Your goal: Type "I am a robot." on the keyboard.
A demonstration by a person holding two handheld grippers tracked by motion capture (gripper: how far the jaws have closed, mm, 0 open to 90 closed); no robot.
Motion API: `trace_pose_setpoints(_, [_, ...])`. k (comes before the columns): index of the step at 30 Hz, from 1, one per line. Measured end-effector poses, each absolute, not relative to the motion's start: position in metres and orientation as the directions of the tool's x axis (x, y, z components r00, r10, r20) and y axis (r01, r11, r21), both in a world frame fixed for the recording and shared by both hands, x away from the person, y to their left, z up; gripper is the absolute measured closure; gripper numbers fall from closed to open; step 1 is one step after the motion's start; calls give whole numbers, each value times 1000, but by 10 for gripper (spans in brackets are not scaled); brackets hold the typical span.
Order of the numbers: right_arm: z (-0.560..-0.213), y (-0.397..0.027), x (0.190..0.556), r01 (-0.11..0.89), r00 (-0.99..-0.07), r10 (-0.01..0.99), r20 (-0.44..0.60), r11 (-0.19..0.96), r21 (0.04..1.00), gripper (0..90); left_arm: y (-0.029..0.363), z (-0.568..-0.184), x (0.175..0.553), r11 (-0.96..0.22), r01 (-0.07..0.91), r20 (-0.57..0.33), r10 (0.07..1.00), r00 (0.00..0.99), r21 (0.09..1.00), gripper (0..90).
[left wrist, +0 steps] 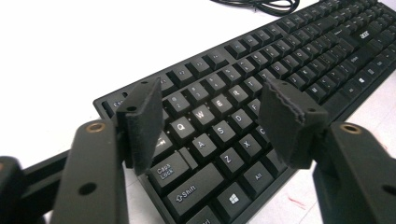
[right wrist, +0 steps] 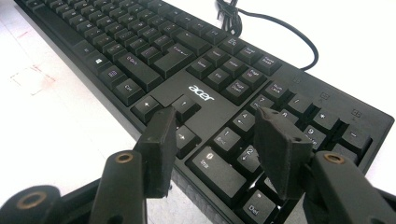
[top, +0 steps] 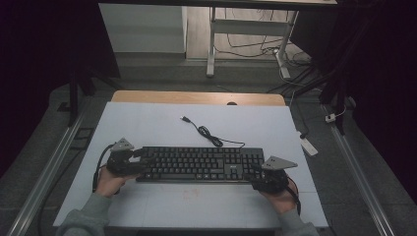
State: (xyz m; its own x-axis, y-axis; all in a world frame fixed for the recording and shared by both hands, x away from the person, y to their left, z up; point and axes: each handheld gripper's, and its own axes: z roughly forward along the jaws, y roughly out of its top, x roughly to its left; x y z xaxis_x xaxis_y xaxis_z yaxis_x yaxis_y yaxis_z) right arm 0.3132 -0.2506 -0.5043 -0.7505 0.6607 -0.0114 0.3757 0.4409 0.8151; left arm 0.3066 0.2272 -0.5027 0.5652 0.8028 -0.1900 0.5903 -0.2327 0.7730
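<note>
Keyboard (top: 199,164) on white table (top: 147,128), dim room w/ grey floor (top: 344,172); both claws apart.

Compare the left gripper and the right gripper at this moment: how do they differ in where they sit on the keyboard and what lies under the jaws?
The left gripper sits at the keyboard's left end, the right gripper at its right end. In its own view the left gripper's pads stand over the letter keys near Q and Caps Lock; the right's stand over arrow and number-pad keys. Both are open, gripping nothing.
</note>
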Motion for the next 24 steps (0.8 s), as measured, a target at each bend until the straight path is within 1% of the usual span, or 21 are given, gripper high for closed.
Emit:
trace_pose_setpoints(4, [-504,-251,313,375,-749,662,-14,442,815,493,226,-501,305,-243,580,-186,792,581,777,385])
trace_pose_setpoints(24, [-504,-251,313,379,-746,665,-14,442,813,492,216,-497,302,-279,551,-162,767,620,786,389])
